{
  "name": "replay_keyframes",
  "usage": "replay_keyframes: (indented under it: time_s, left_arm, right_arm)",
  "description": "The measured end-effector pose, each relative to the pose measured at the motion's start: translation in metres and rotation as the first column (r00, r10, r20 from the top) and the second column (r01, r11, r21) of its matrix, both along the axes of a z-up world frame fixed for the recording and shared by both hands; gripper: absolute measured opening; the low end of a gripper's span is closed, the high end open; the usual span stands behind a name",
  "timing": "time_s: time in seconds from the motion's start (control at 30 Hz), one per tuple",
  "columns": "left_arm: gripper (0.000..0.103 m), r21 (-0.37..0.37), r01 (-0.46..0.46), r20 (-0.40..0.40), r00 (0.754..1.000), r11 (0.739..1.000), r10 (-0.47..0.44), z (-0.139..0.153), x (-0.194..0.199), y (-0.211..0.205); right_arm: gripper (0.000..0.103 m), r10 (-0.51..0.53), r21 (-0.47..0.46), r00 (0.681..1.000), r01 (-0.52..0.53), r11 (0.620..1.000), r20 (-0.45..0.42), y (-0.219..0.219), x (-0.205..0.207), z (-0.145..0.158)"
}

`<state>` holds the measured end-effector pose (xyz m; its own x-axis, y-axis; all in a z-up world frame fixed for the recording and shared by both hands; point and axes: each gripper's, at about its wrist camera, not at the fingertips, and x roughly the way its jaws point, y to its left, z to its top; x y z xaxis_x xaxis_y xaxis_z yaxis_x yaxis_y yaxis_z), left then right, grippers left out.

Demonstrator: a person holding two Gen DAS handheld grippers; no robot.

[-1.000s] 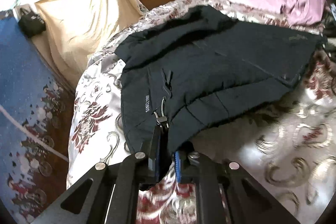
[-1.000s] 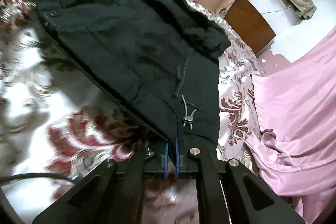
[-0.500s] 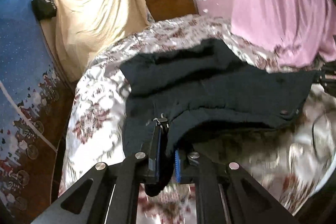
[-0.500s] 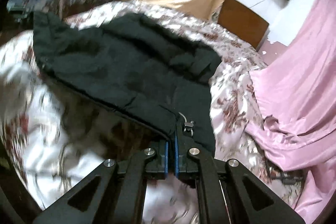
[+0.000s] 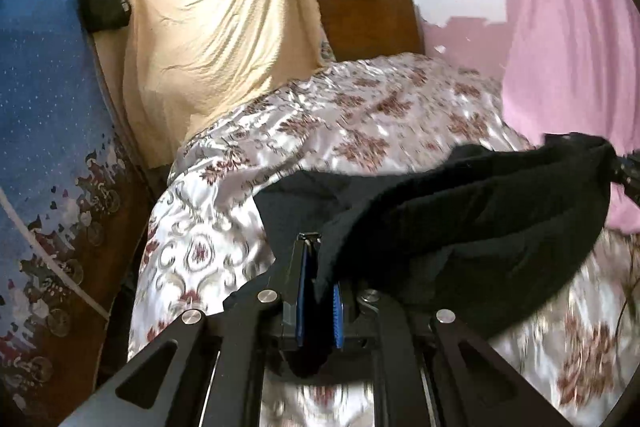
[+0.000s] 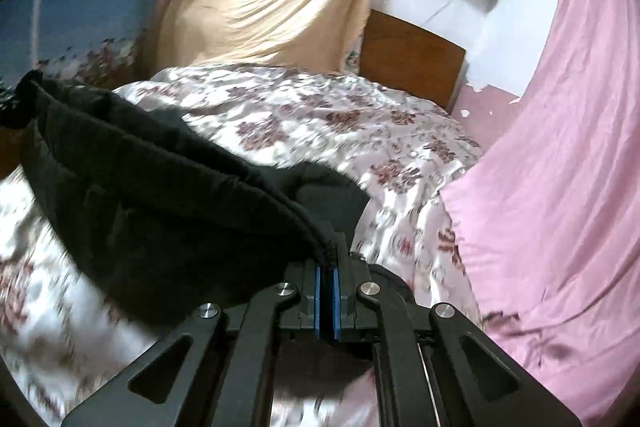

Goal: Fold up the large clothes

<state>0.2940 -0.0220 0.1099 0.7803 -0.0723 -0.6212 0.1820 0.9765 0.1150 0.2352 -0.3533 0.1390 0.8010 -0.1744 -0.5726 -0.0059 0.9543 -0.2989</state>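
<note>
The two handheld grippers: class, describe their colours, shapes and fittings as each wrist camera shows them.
The left gripper and right gripper look alike: matte black angular linkage arms with triangular cut-outs, round silver pivot screws, and flat blue pads lining the fingers. No markings or sleeves show.

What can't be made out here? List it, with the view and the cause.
- Garment type: both views; the dark garment hangs bunched between the left gripper and right gripper.
- Its lower part: both views, behind the gripper frames.
- Near bedspread pattern: both views, motion blur.

Black garment [image 5: 460,219], floral silver-maroon bedspread [image 5: 360,123], pink curtain [image 6: 560,147], beige sheet [image 5: 216,27]
</note>
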Motion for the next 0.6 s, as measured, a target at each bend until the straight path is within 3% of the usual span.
replay_keyframes:
  time_s: [0.23, 0.6]
  left_arm:
    - [0.010, 0.047, -0.088, 0.008, 0.996, 0.995, 0.087, -0.012, 0.082, -0.013]
    - [0.010, 0.022, -0.144, -0.031, 0.989, 0.989, 0.144, -0.058, 0.171, -0.022]
  right_arm:
    - [0.004, -0.077, -0.037, 0.997, 0.077, 0.996, 0.005, 0.002, 0.117, -0.015]
    - [0.004, -0.168, -0.048, 0.986, 0.168, 0.985, 0.000, 0.004, 0.216, -0.077]
